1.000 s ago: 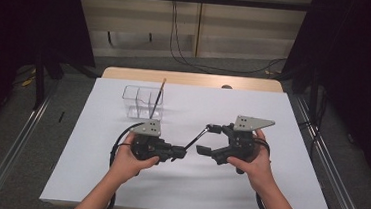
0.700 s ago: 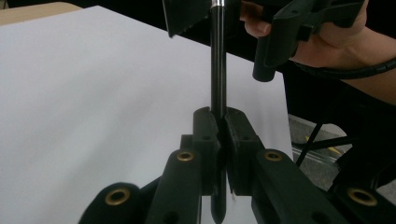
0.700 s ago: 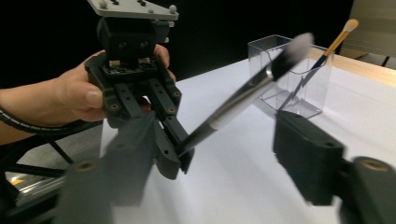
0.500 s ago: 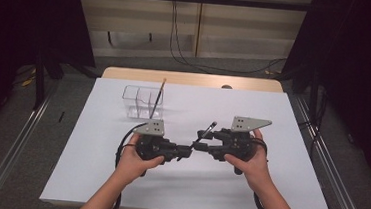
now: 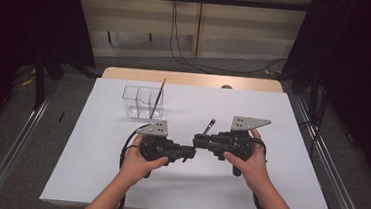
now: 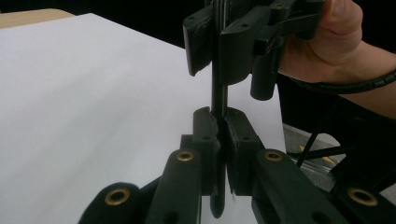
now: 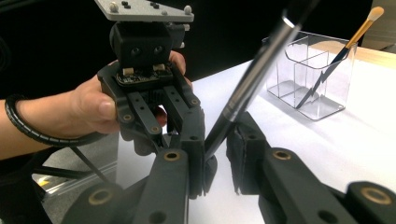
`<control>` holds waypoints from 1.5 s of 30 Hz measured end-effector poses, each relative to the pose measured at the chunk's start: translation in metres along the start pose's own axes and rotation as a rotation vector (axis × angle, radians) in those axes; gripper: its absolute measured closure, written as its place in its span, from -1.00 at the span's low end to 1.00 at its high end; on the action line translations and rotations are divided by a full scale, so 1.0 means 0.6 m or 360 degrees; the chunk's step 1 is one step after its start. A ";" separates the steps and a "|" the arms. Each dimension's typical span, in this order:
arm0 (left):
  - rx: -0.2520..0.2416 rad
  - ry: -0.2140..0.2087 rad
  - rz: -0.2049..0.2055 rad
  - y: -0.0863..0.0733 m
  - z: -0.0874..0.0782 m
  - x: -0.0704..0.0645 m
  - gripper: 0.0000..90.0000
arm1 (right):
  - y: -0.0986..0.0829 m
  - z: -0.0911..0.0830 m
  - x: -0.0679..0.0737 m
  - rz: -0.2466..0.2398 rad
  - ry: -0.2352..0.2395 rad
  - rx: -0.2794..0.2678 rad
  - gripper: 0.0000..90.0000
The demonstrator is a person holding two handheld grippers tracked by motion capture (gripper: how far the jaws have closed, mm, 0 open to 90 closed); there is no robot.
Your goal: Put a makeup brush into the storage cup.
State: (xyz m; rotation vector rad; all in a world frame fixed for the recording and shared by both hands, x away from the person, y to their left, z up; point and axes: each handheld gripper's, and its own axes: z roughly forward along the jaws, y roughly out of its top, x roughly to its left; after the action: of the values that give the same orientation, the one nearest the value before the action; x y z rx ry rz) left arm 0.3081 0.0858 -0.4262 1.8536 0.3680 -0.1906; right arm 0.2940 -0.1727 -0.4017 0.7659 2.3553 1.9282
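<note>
Left gripper [image 6: 219,140] clamped on dark brush [image 7: 252,84] handle; right gripper [image 7: 217,140] jaws parted around it. Brush at counter [image 5: 267,191] centre, tip toward 1 o'clock. Clear organizer [image 5: 142,102] (gold-handled brush [image 5: 157,96] inside) at 10 o'clock.

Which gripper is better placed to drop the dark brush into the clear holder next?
Left. The left gripper is shut on the brush, the right gripper stands open around it, and the holder sits on the left gripper's side of the table.

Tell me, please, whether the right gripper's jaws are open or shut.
Open: in its own view the right gripper shows a gap beside the dark brush.
</note>
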 end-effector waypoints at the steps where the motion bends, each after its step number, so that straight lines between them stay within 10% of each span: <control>1: 0.0000 0.0000 0.0001 0.000 0.001 0.000 0.87 | 0.000 0.000 0.000 0.0010 0.0004 -0.0006 0.75; 16: -0.0057 -0.0047 -0.0010 -0.008 0.023 -0.001 0.74 | -0.001 0.007 -0.001 0.0077 0.0057 -0.0022 0.87; 22: -0.0048 -0.0103 -0.0055 -0.007 0.017 0.000 0.33 | -0.001 -0.001 -0.005 0.0078 0.0033 -0.0034 0.87; 38: -0.0096 0.0016 -0.0097 0.013 -0.022 0.009 -0.77 | -0.005 -0.004 -0.008 0.0055 0.0016 -0.0021 0.87; 45: -0.0099 0.0017 -0.0092 0.025 -0.025 0.010 -0.94 | -0.007 -0.003 -0.007 0.0039 0.0008 -0.0013 0.87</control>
State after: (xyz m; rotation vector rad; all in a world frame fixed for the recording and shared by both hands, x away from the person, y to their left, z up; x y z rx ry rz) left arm 0.3179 0.0970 -0.4100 1.7844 0.4304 -0.2065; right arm 0.2959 -0.1764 -0.4063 0.7943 2.3508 1.9501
